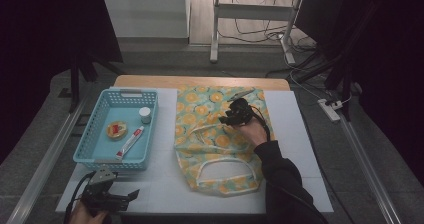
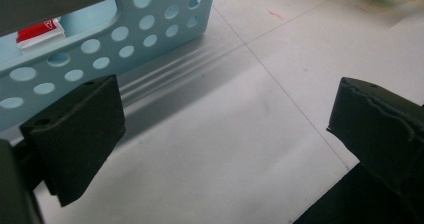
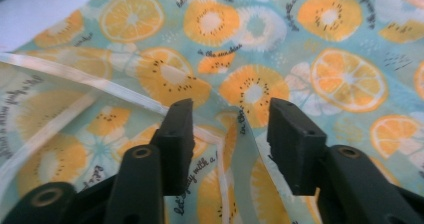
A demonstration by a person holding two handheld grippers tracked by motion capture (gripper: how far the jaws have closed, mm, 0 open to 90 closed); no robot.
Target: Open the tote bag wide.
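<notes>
the fruit-print bag (image 1: 217, 144) lies flat on the bench, nothing packed yet (basket (image 1: 95, 149) still full). right tool (image 3: 230, 129) half open over a fabric fold, gripping nothing; left tool (image 2: 220, 134) open, empty.

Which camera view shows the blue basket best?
The high view: the whole blue basket is seen from above with its contents. The left gripper view shows one perforated wall close up. The right gripper view shows at most a blue corner, too little to tell.
</notes>
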